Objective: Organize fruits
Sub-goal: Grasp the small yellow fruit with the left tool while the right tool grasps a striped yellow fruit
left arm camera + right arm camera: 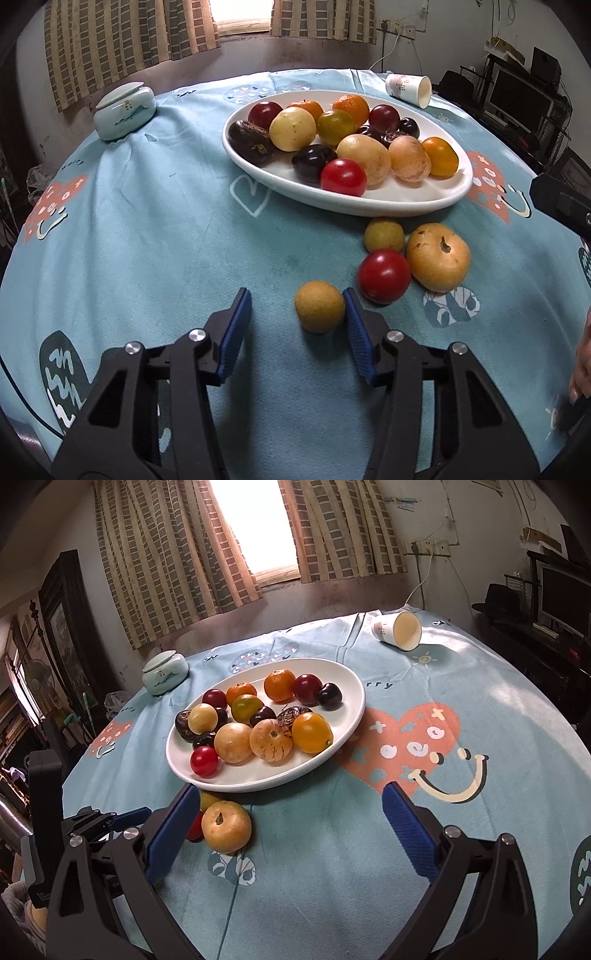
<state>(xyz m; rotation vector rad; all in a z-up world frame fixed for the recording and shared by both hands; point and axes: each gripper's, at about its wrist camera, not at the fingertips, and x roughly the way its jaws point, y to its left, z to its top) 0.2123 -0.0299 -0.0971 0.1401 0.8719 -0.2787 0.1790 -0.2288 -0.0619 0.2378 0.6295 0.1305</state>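
A white oval plate (pixel 369 206) (pixel 258 781) holds several fruits: oranges, plums, tomatoes and yellow ones. Loose on the blue cloth in front of it lie a small greenish fruit (pixel 384 234), a red tomato (pixel 384 275), a yellow pear-like fruit (pixel 437 256) (pixel 226 825) and a small tan round fruit (pixel 319 306). My left gripper (pixel 295 295) straddles the tan fruit; the right pad touches it, the left pad stands well apart. My right gripper (pixel 291 788) is open, with the pear-like fruit just inside its left finger and not gripped.
A paper cup (pixel 408 90) (pixel 397 630) lies on its side at the far right of the table. A pale green lidded jar (pixel 123 110) (pixel 165 672) stands at the far left. A person's hand (pixel 581 362) shows at the right edge.
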